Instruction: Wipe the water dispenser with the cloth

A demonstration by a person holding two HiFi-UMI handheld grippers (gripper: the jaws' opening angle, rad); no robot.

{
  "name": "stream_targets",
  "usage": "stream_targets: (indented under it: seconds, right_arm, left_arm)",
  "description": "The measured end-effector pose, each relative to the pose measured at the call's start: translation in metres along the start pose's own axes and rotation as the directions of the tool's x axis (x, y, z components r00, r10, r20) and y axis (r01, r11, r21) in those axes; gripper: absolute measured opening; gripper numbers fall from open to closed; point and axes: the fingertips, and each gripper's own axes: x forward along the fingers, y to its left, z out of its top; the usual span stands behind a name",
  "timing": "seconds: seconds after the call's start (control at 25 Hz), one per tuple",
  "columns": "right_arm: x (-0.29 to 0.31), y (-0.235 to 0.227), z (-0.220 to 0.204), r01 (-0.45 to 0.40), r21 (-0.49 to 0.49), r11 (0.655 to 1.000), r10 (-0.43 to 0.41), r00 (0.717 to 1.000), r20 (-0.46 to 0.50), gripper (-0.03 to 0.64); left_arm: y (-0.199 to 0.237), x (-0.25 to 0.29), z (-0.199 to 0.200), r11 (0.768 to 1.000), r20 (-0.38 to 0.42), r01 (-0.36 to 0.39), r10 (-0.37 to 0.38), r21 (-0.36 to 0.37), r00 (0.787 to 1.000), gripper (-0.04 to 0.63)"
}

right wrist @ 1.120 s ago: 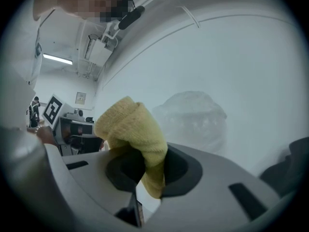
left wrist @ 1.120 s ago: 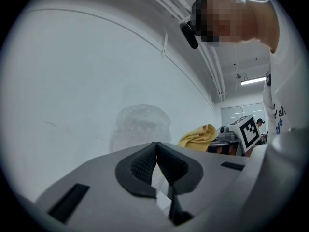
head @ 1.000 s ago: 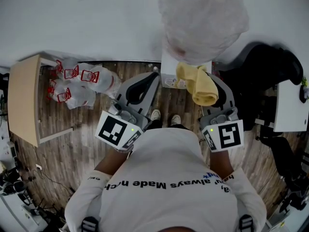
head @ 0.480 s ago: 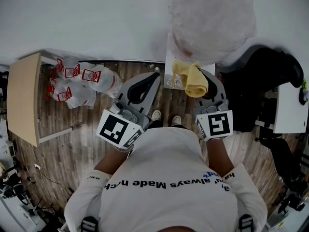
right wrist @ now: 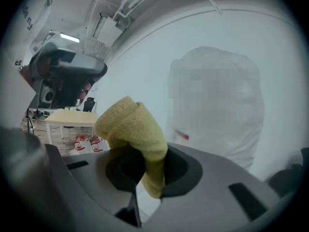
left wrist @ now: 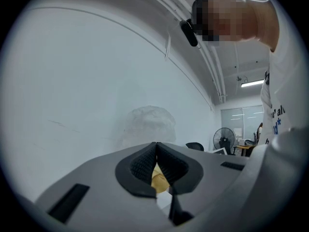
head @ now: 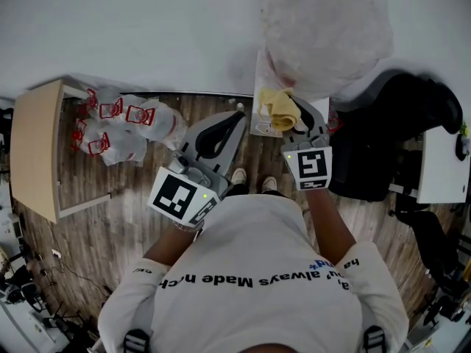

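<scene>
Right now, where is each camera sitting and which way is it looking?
Head view: on the person's head, looking steeply down at shirt, left gripper, right gripper.
Left gripper view: on that gripper, facing the wall along shut jaws; shirt at right.
Right gripper view: on that gripper, looking along jaws clamping the yellow cloth; shirt edge top left.
Shared: all three show the bag-covered water dispenser.

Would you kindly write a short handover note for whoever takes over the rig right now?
Left gripper: shut, empty, held low beside the right one.
Right gripper: shut on the yellow cloth, raised toward the water dispenser.
The dispenser stands just ahead of the right gripper, and the cloth is at its front.
Done: cloth in the gripper and at the dispenser.
Left: the wiping itself. Whether the cloth touches the dispenser cannot be told.
</scene>
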Motion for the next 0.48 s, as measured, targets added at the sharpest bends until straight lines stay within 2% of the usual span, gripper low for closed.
stream_targets:
  seconds: [0.48]
  right_arm:
    - [0.061,0.008,-0.067,0.004,-0.098,0.995,-0.014,0.995,-0.099,0.067]
  left_arm:
    - [0.007,-0.008,-0.001,1.0,-0.006,-0.016,0.016,-0.002,1.0,0.02]
